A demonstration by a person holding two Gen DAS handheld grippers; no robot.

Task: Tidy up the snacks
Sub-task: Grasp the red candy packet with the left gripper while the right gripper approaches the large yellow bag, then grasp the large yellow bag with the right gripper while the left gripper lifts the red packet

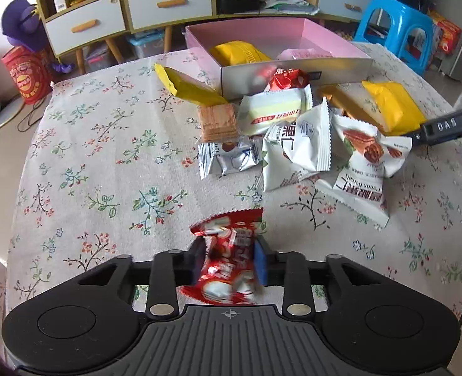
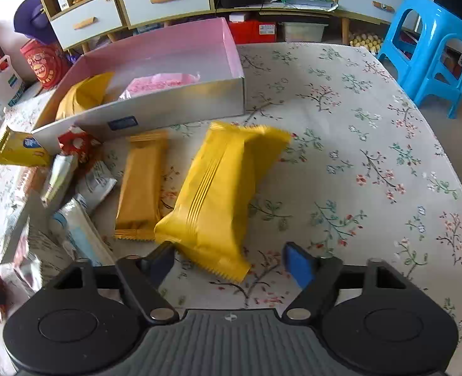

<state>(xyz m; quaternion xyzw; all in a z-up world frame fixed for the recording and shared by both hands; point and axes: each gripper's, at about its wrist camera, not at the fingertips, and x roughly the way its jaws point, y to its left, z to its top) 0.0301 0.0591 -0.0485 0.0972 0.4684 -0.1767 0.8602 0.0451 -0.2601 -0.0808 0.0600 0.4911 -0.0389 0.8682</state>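
Left gripper [image 1: 230,258]: clamped on a crinkly red-and-white foil snack packet [image 1: 227,260], pads squeezing both sides (packet sits at 6 o'clock in the left view).

Right gripper [image 2: 231,264]: jaws apart, straddling the near sawtooth end of a big yellow plastic snack pouch [image 2: 221,194]; its left finger sits right at the pouch, but I can't see the pads pressing on it.

Box: shallow cardboard box with pink lining and silver walls [image 2: 174,111] at 11 o'clock in the right view, already holding a yellow pouch and a pale pink wrapper.

Clutter: slim orange-yellow wafer bar [image 2: 141,188] lies just beside the big pouch at its 9 o'clock. A heap of white nut sachets [image 1: 306,144], a clear pack of square biscuits [image 1: 217,123] and a red foil sweet [image 1: 288,79] crowd the box's front wall.

Surface: cream floral tablecloth [image 2: 356,144].

Background: blue plastic stool [image 2: 425,50] at 2 o'clock.
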